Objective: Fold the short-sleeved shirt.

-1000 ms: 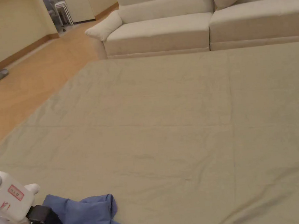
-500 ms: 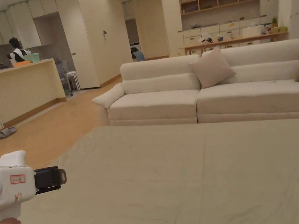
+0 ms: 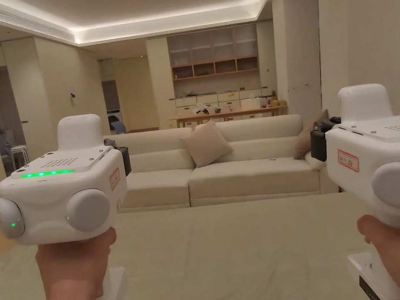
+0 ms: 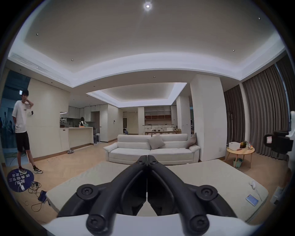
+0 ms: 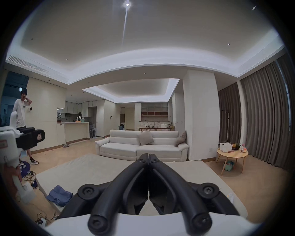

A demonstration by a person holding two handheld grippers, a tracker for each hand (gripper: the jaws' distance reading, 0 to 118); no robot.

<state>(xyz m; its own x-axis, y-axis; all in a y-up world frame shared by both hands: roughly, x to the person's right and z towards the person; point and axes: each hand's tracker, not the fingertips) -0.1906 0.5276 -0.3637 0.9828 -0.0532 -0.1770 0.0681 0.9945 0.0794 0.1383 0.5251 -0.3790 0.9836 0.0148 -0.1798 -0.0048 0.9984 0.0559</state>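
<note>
Above the mat [image 3: 247, 249], both tongs [image 4: 147, 157] [image 5: 148, 155] hover closed, empty.

all three views level, facing sofa [image 3: 223, 172]

Not much I can read. Red-bordered stickers on the side of my left tool [image 3: 117, 160] and my right tool [image 3: 320, 140]: print too small to make out. Round blue floor mat [image 4: 20, 180] by a bystander's feet carries white characters, upside down in the left gripper view, not legible enough to transcribe. Small dark mark on that person's white T-shirt [image 4: 20, 117]: unreadable.
</note>
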